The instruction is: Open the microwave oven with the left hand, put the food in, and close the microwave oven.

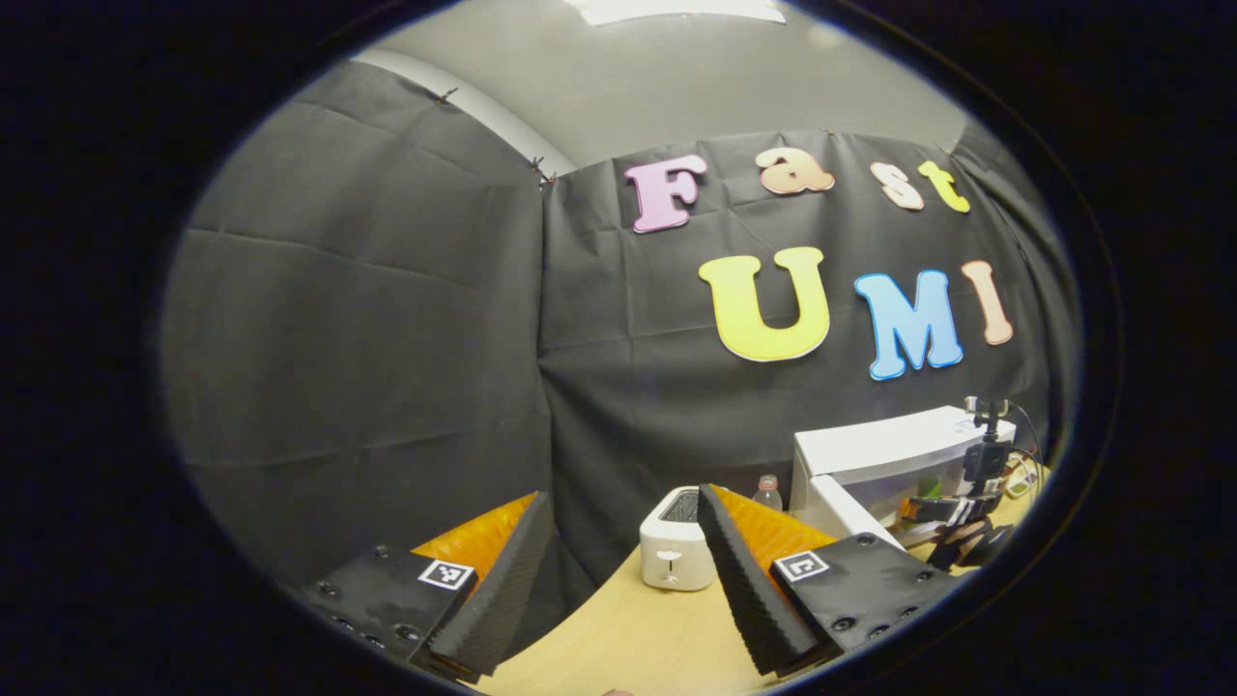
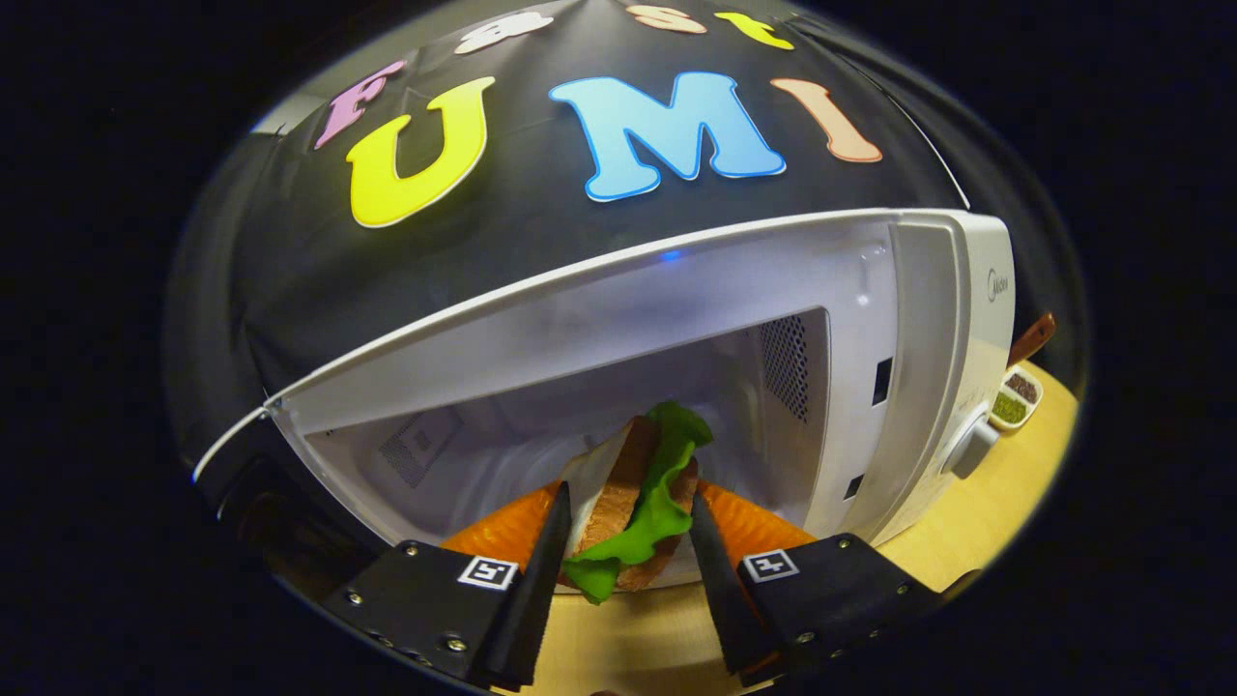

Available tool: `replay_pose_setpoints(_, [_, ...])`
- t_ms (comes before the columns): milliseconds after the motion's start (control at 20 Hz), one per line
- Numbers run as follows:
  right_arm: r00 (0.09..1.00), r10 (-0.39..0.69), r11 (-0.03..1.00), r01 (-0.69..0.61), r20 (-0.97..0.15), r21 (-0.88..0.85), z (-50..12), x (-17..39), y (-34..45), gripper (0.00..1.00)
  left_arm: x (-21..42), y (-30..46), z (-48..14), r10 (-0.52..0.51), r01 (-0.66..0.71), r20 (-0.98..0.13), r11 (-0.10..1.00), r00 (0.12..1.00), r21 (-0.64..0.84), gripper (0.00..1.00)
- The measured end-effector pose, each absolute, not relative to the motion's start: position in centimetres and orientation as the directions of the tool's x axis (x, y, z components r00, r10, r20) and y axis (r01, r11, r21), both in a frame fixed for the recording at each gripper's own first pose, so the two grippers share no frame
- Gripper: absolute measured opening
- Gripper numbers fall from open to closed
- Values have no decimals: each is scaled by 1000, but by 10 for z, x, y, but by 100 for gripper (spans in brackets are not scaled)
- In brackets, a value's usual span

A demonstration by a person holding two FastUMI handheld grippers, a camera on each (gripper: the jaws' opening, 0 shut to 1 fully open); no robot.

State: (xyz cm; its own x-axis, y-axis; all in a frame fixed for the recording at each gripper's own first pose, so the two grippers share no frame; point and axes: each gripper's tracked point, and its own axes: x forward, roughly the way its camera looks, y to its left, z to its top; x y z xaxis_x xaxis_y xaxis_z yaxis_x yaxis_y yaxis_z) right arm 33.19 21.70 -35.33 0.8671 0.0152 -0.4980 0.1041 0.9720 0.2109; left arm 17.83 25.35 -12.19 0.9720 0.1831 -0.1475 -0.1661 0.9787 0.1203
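Item: microwave oven [image 2: 908, 319], white, door open; we see it on the wooden surface [image 2: 976, 522]. Item: sandwich [image 2: 633, 503], lettuce showing, pinched between both fingers of the right gripper [image 2: 626, 556] at the cavity mouth. Item: left gripper [image 1: 626, 580], fingers wide apart, holding nothing, raised near a white toaster [image 1: 674, 553].

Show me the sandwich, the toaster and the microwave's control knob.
sandwich [image 2: 633, 512]: right gripper view, on the lettuce leaf between the bread slices.
toaster [image 1: 674, 561]: left gripper view, on its white front face.
control knob [image 2: 969, 447]: right gripper view, on the knob's side.
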Motion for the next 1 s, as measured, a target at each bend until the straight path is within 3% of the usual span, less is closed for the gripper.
replay_pose_setpoints(50, [870,-9,982,102,-494,161,-352,332,211,83,176,255,-124,186,-170,-148,979,971,116,94])
replay_pose_setpoints(150, [882,-50,992,100,-469,83,-344,333,202,96,172,257,-126,190,-175,-152,979,970,107,94])
replay_pose_setpoints(250, [893,-42,995,78,-448,64,-332,330,200,96,168,255,-130,185,-172,-154,981,971,92,93])
replay_pose_setpoints(350, [904,-27,997,55,-426,54,-316,324,199,97,162,255,-134,184,-172,-150,981,971,89,100])
replay_pose_setpoints(600, [945,24,999,-11,-326,41,-253,295,195,98,149,247,-147,185,-170,-147,980,972,108,100])
replay_pose_setpoints(800, [966,43,998,-30,-256,54,-200,263,180,98,141,237,-163,177,-164,-156,982,972,95,94])
replay_pose_setpoints(900, [972,45,997,-29,-231,71,-177,245,168,98,137,231,-172,170,-155,-166,983,971,97,100])
replay_pose_setpoints(950, [975,47,997,-31,-216,74,-166,236,163,97,133,227,-177,166,-150,-171,984,971,100,94])
replay_pose_setpoints(1000, [978,46,997,-32,-201,73,-156,228,157,98,132,225,-180,164,-147,-176,984,971,101,100])
